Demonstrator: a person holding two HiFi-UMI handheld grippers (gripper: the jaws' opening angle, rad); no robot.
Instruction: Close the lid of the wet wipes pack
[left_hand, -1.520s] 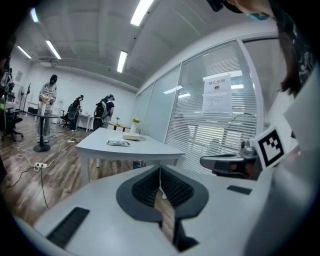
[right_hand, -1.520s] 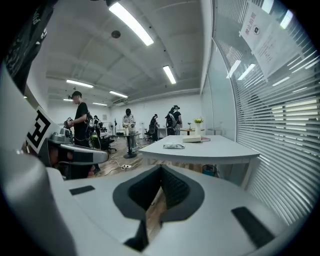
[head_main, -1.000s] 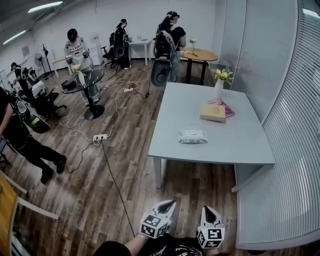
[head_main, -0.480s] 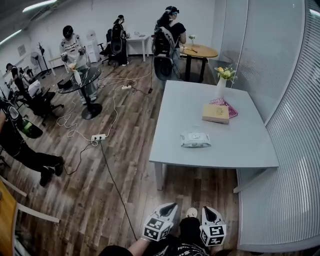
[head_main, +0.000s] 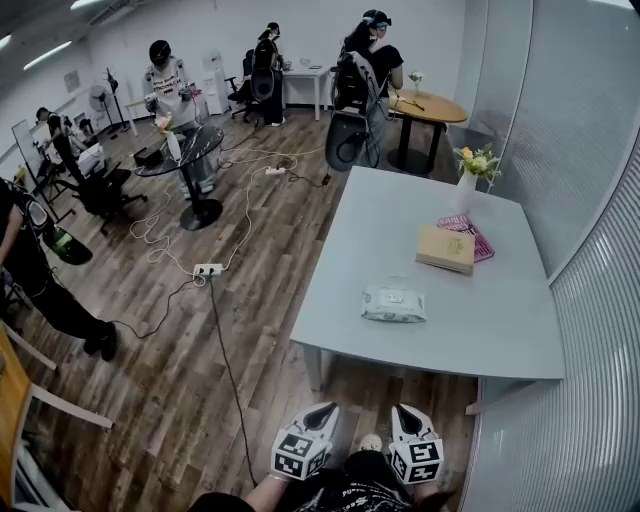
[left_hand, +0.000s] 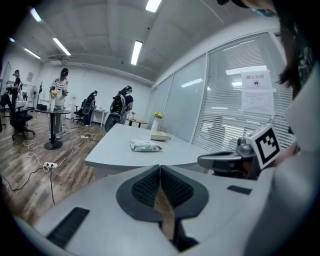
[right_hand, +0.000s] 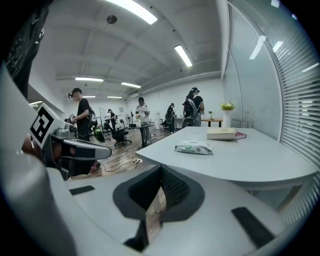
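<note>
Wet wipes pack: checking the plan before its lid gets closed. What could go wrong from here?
1. The wet wipes pack lies loose on the table; a push on its lid may slide it toward the book behind.
2. The lid is too small to tell how it stands, so a press could land wrong.
3. The left gripper and right gripper, both shut, are short of the table and might knock its edge coming in.

A white soft wet wipes pack (head_main: 393, 303) lies on the pale grey rectangular desk (head_main: 380, 230), a tan book (head_main: 446, 247) at its one o'clock. The left claw (head_main: 322, 412) and right claw (head_main: 405, 413) hang at six o'clock, off the desk.
</note>
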